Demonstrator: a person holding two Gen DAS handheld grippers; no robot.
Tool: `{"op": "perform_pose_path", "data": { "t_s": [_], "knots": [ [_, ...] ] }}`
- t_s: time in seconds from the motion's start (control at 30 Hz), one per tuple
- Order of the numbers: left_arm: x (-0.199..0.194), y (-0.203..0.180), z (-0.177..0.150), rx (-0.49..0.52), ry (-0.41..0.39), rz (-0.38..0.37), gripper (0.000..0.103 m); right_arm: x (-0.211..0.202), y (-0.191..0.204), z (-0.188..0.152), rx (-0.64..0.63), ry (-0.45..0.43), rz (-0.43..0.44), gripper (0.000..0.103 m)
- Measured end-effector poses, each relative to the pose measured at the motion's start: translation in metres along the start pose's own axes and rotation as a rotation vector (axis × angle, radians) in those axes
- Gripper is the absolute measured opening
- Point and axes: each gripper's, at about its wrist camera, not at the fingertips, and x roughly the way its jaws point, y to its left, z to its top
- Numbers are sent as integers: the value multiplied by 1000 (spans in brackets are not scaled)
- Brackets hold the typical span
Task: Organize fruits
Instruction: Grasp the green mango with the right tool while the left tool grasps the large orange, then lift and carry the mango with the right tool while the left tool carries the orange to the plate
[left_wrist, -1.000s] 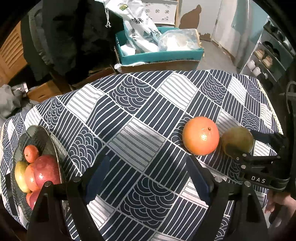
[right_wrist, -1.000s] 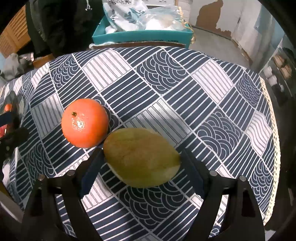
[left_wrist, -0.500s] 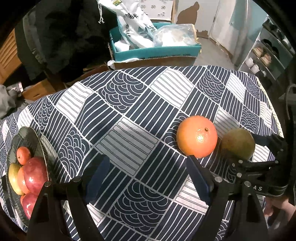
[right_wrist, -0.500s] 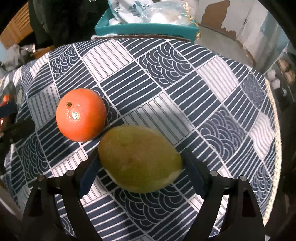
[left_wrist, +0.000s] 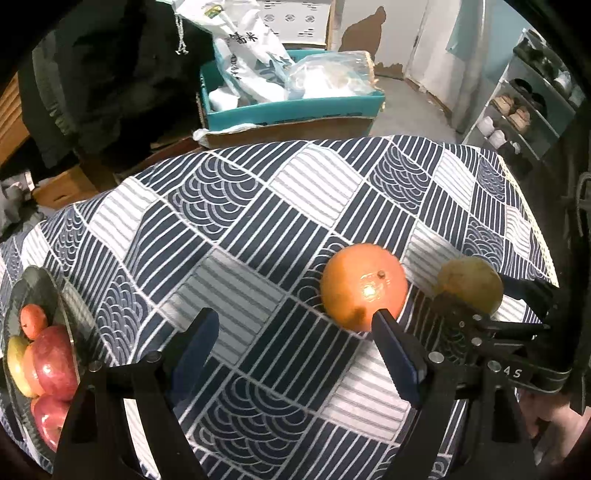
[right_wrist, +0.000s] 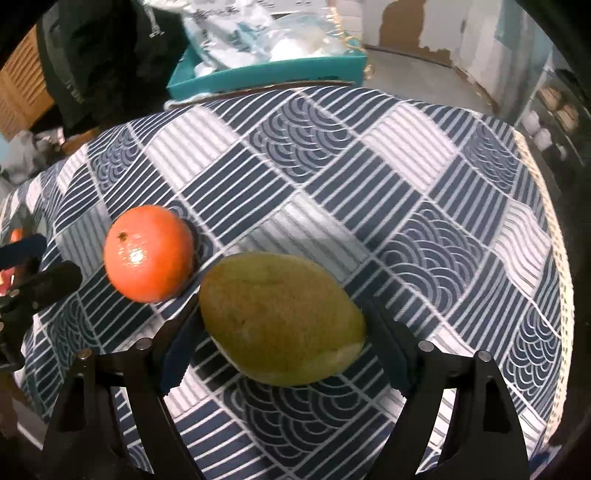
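Leftmost, beside the left gripper's (left_wrist: 291, 350) near finger, a dark plate (left_wrist: 59, 295) holds red apples (left_wrist: 55, 356), a yellow-green fruit (left_wrist: 14, 363) and a small orange-red one (left_wrist: 32, 320), heaped together and touching. The left gripper stands apart and empty above the patterned tablecloth (left_wrist: 258, 206). Ahead of its right finger sits the orange (left_wrist: 364, 286): round, firm and probably fairly heavy, with a glossy rind that may slip, so it is best taken across its widest part. Further right, the mango (right_wrist: 280, 317) lies on the cloth between the fingers of the right gripper (right_wrist: 284, 343); these stand wide on either side, and whether the pads touch the skin cannot be told, though no press is evident. This fruit looks heavy and yielding, liable to bruise; the short axis, where the fingers now flank it, seems the sound hold. Beyond both claws, off the table, a teal box (left_wrist: 291, 107) contains white bags (left_wrist: 255, 59).
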Motion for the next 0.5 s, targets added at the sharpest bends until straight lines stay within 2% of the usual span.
{"op": "perform_pose_path", "data": {
  "t_s": [0.27,0.5],
  "knots": [
    [16,-25,7,18,-2,-44,86,-21,-28,7,82,-64,-58,84],
    [32,-38,10,53,15,-3,86,-29,-41,8,116,-86,-79,84]
  ]
}}
